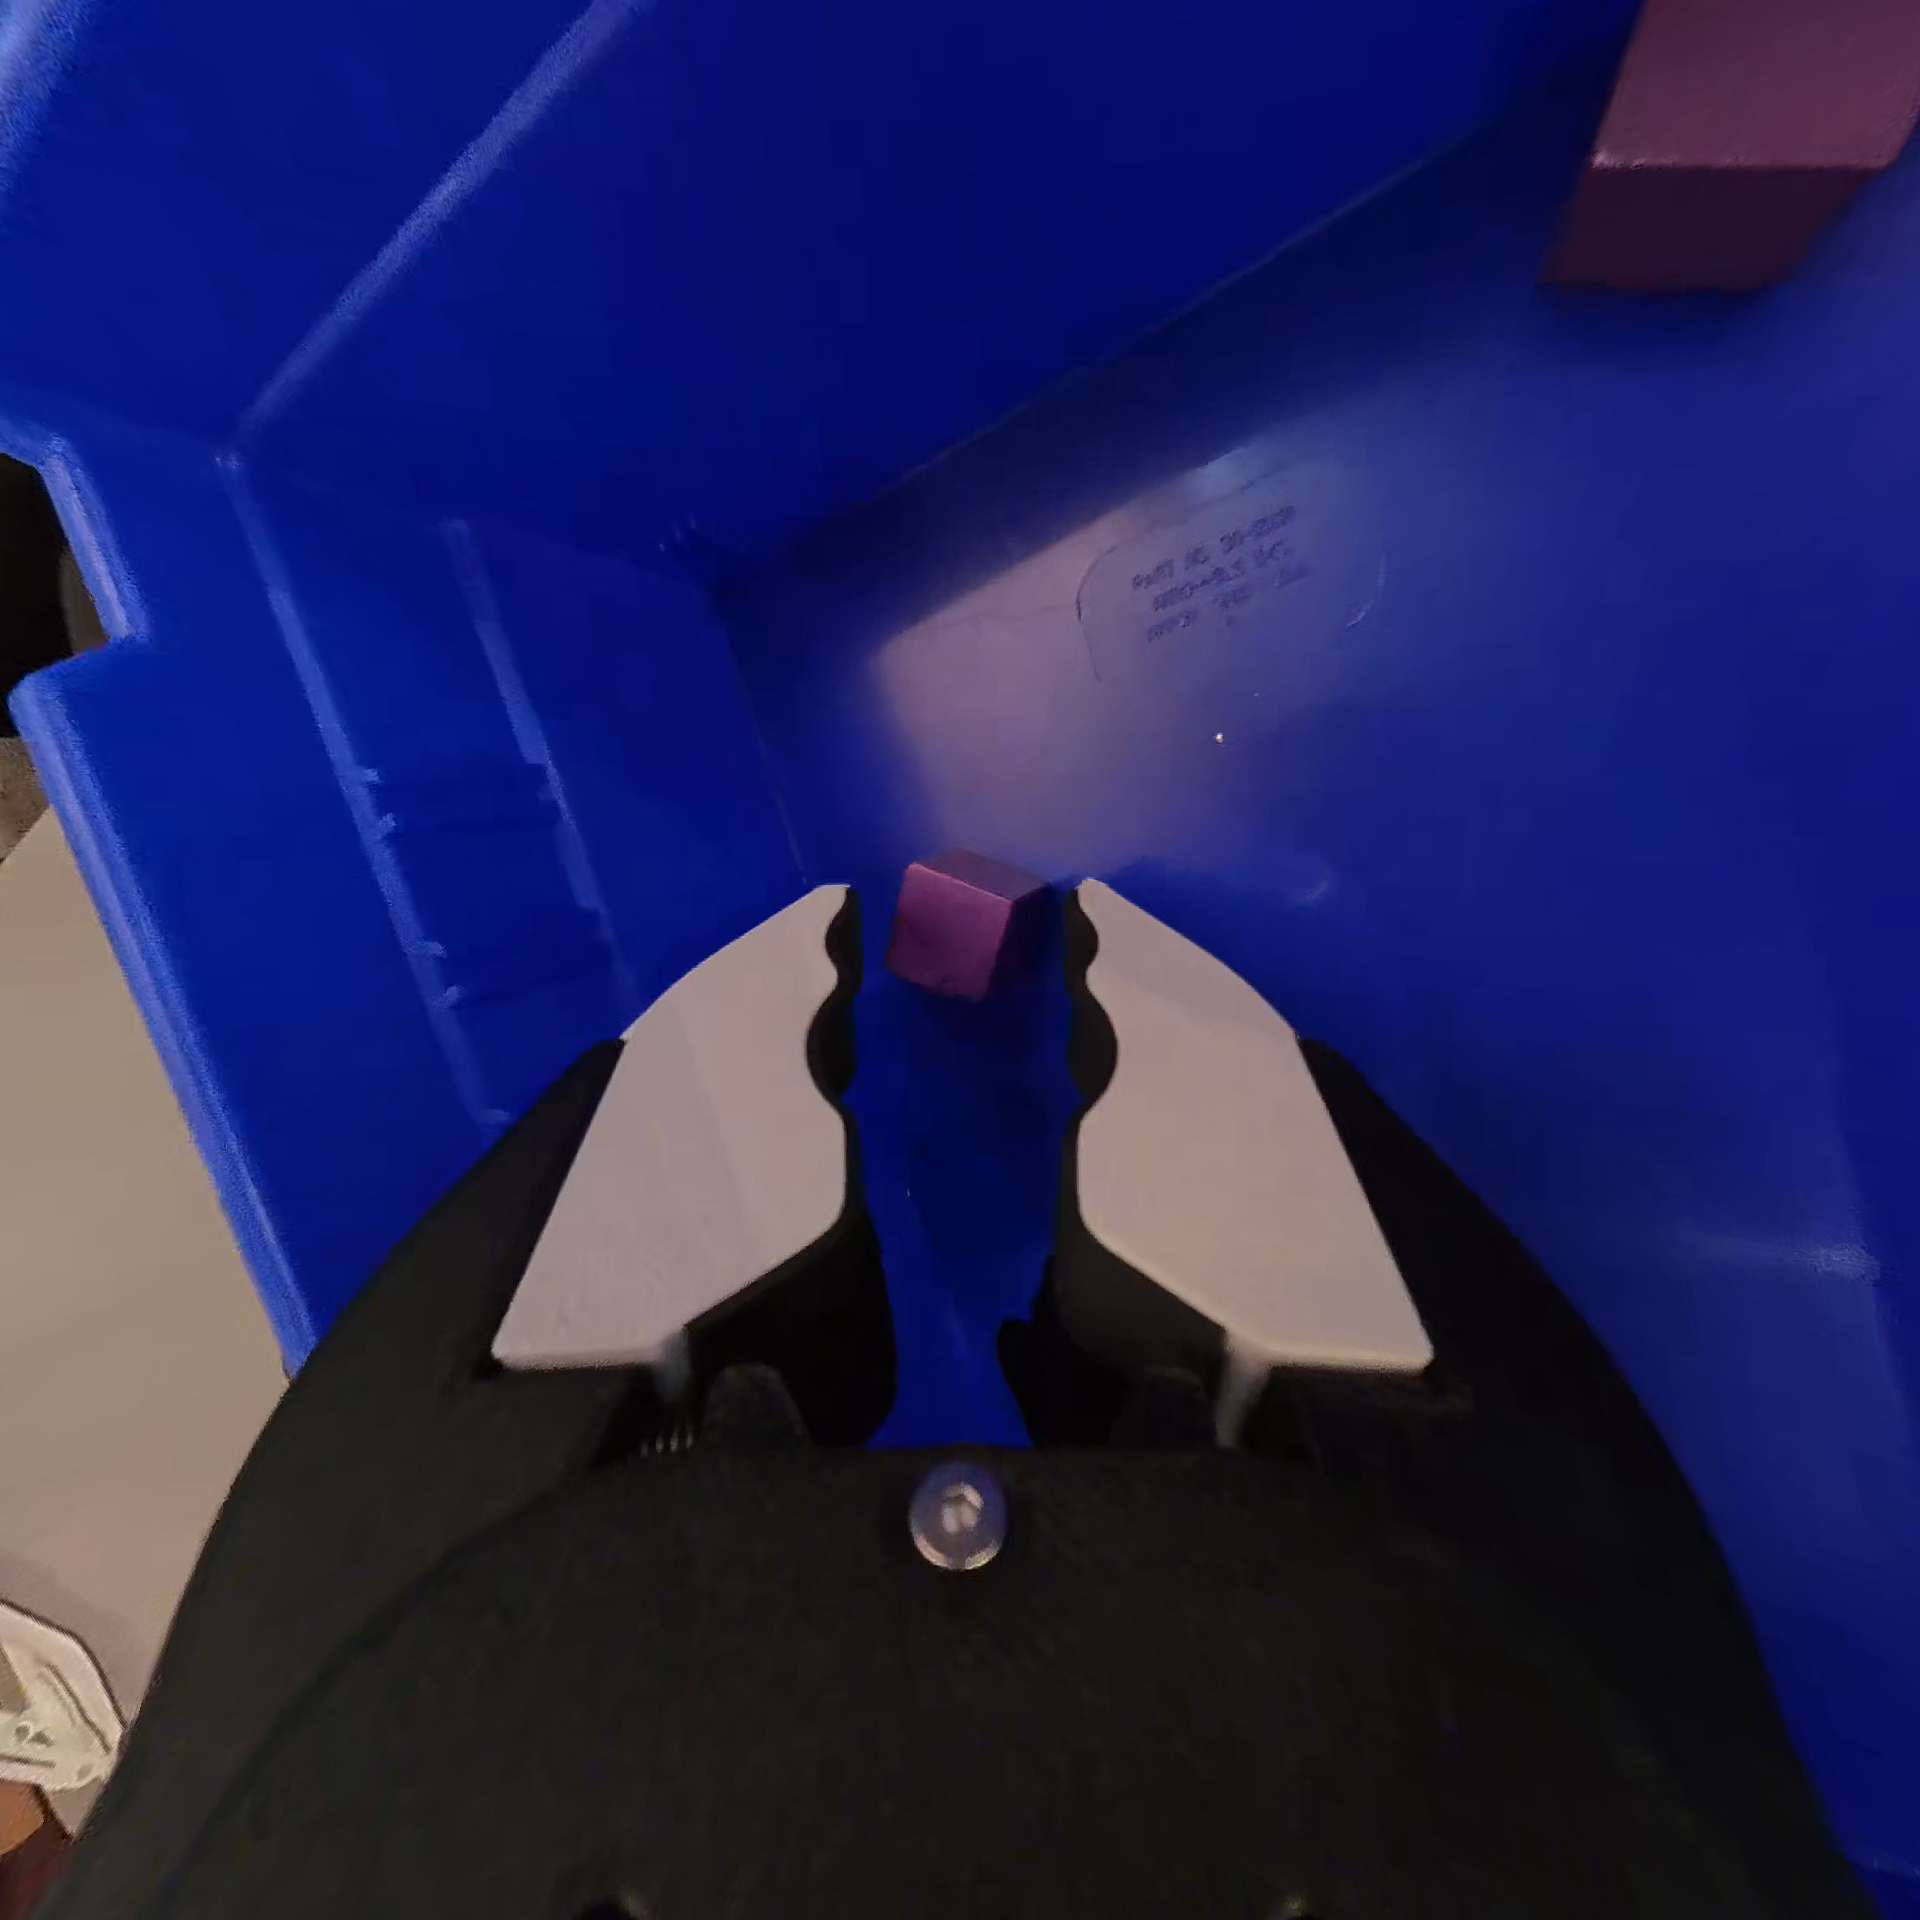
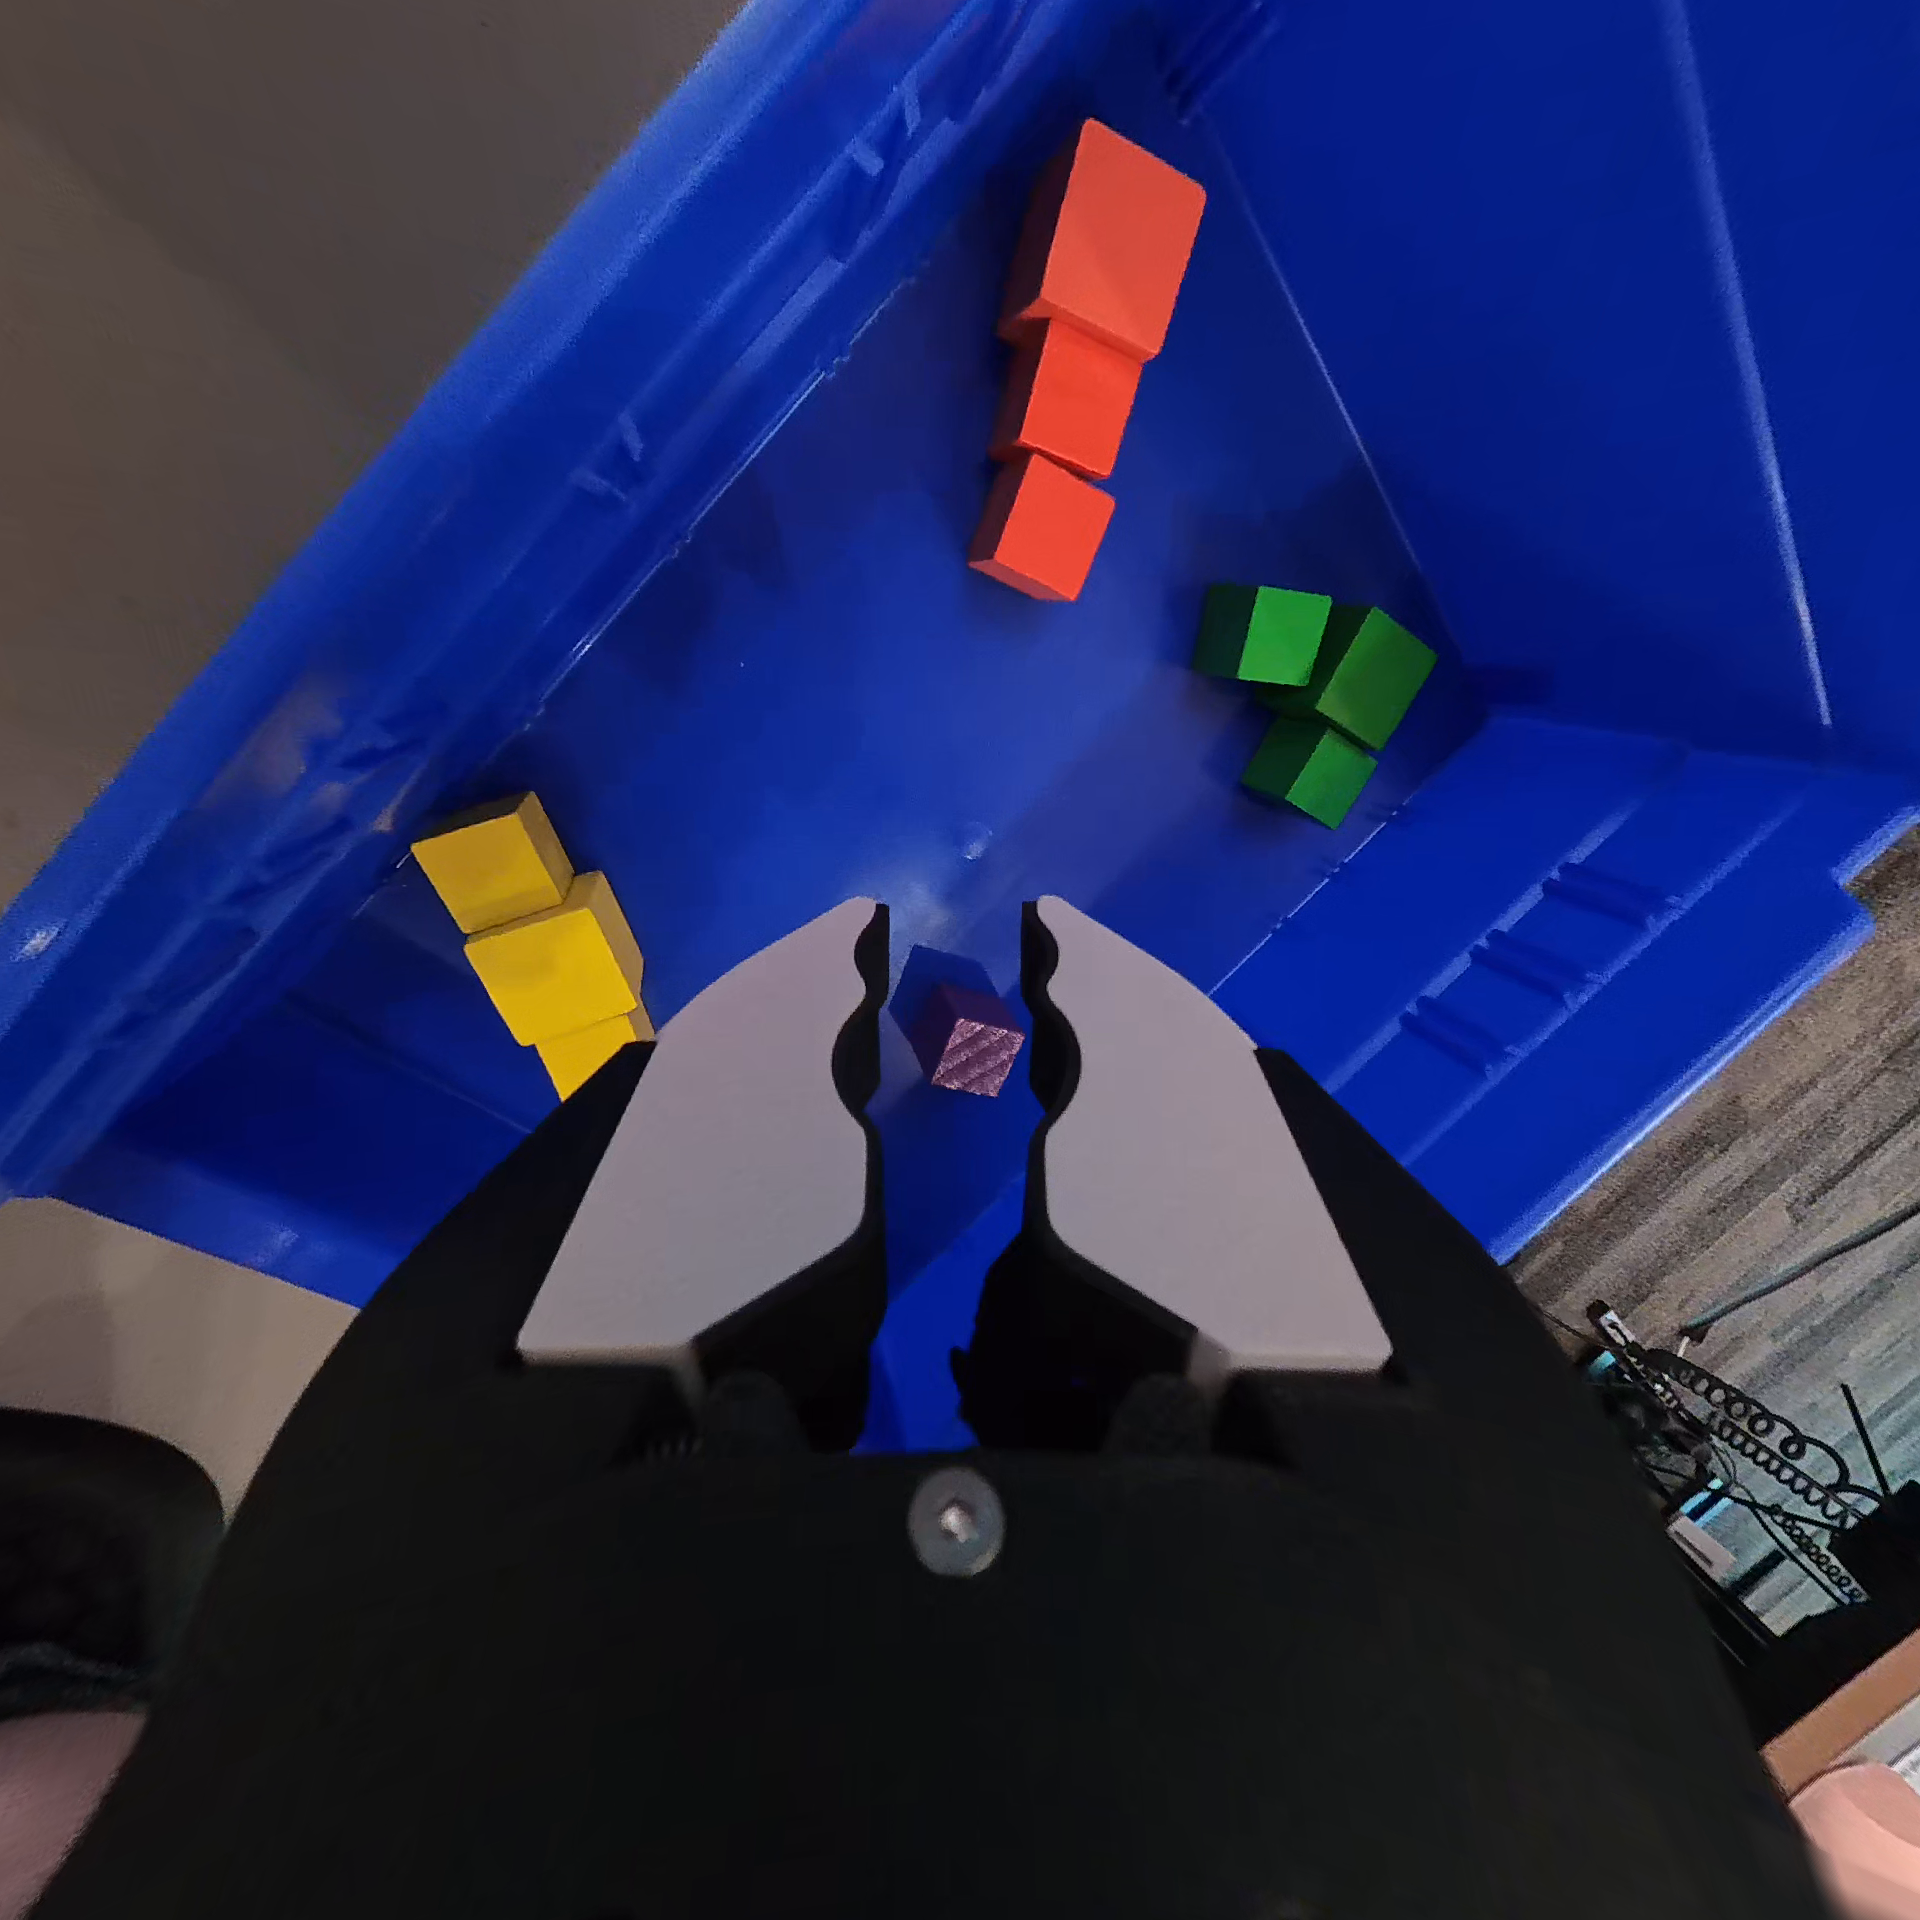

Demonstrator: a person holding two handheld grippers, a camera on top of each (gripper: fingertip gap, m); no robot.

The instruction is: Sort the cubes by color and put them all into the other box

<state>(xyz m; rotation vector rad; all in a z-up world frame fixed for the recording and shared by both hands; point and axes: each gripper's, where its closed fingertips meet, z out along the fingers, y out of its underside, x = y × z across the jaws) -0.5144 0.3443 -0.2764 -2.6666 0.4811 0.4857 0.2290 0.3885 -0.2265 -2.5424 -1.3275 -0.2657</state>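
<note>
Left gripper [image 1: 958, 899]: fingers narrowly apart, bracketing a small purple cube [image 1: 961, 935] on the source box floor [image 1: 1455, 935]; gaps show on both sides, nothing clamped; larger purple cube [image 1: 1745, 156] far right. Right gripper [image 2: 956, 914]: narrow gap over another purple cube [image 2: 971, 1044], pads clear; yellow cubes [image 2: 530, 935], orange cubes [image 2: 1081, 364], green cubes [image 2: 1314, 686] grouped in the blue box [image 2: 623, 416]. Risk: the skewed left cube may twist out on closing.
</note>
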